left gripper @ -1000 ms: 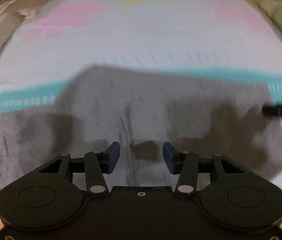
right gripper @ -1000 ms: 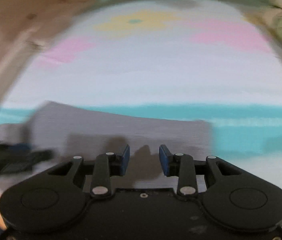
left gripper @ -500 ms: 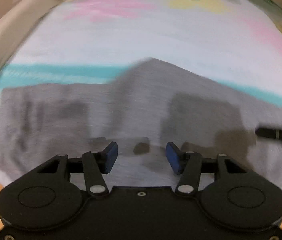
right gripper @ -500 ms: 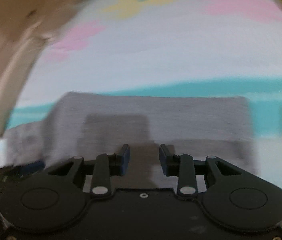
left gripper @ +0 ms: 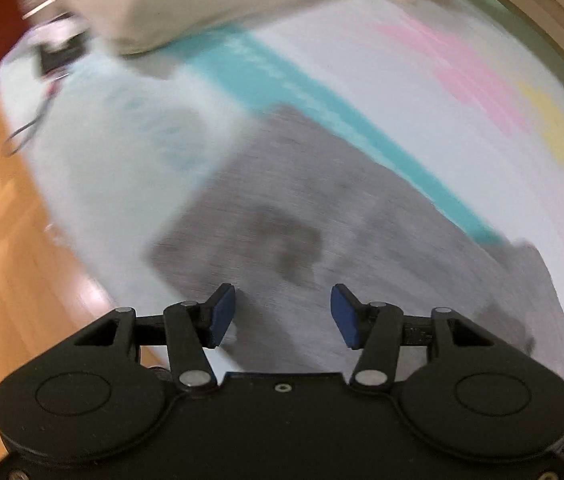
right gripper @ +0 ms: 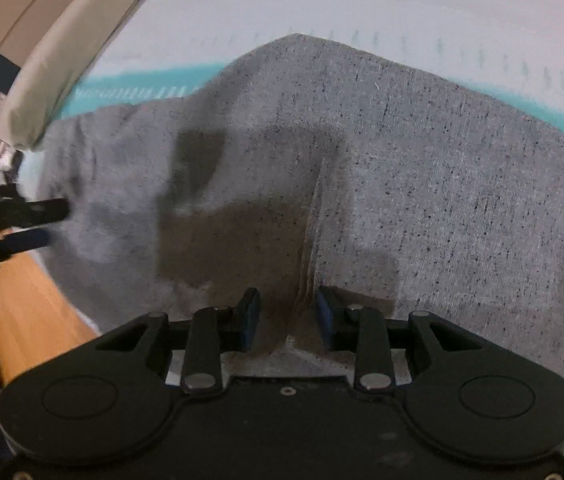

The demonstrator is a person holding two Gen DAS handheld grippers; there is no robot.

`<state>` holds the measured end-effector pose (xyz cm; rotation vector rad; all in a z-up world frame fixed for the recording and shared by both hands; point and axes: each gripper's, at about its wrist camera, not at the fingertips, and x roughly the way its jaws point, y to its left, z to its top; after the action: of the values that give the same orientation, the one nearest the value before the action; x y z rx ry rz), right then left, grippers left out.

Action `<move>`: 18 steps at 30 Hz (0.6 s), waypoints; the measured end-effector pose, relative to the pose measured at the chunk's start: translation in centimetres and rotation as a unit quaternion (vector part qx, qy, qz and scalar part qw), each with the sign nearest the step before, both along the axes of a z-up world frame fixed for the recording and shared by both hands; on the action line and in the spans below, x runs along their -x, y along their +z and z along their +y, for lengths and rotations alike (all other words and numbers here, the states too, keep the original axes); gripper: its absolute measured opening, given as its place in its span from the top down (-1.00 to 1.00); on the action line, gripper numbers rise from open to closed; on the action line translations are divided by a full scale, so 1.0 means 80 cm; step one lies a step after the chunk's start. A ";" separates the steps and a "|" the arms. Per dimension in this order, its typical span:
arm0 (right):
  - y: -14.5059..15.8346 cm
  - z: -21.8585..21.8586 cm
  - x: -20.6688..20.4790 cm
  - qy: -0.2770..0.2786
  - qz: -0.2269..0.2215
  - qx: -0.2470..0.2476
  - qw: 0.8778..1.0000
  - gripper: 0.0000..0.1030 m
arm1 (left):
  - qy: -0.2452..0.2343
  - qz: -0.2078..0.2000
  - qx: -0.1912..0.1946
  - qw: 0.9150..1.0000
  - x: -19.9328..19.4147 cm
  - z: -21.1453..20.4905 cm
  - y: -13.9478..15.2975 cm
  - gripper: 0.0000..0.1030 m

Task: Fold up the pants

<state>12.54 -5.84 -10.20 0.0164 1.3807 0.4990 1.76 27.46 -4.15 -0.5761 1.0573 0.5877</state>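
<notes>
1. Grey speckled pants point(right gripper: 422, 168) lie spread on a pale bed cover point(right gripper: 442, 8) printed with a teal stripe point(left gripper: 282, 80) and pink and yellow flowers.
2. The right gripper point(right gripper: 288, 316) points steeply down at the cloth, its blue pads point(right gripper: 250, 316) on either side of a raised crease in the pants; the jaws are closing, and whether the pads already press the fold cannot be told.
3. The left gripper point(left gripper: 282, 316) hangs over the near edge of the pants, jaws well apart with nothing between them; its view is blurred.
4. From the right wrist, the left gripper shows at the left edge, above the wooden floor point(right gripper: 29, 304).
5. A beige pillow point(left gripper: 201, 0) rests on the cover, well apart from the pants.
</notes>
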 end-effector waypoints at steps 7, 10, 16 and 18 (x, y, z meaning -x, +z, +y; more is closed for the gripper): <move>0.002 0.016 -0.015 0.009 -0.002 0.010 1.000 0.37 | 0.081 -0.015 0.053 0.995 0.041 0.048 -0.033 -0.20; 0.004 0.018 -0.014 0.013 -0.003 0.011 1.000 0.37 | 0.073 -0.017 0.089 0.993 0.032 0.048 -0.051 -0.21; 0.003 0.020 -0.010 0.024 -0.011 0.010 1.000 0.38 | 0.058 -0.032 0.082 0.994 0.000 0.035 -0.072 -0.39; 0.001 0.022 -0.010 0.026 -0.012 0.009 1.000 0.39 | 0.063 -0.039 0.091 0.993 -0.007 0.038 -0.079 -0.51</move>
<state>13.31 -4.12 -10.09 -0.0412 1.3648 0.5288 2.30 30.49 -10.49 -0.8239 1.0124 0.5765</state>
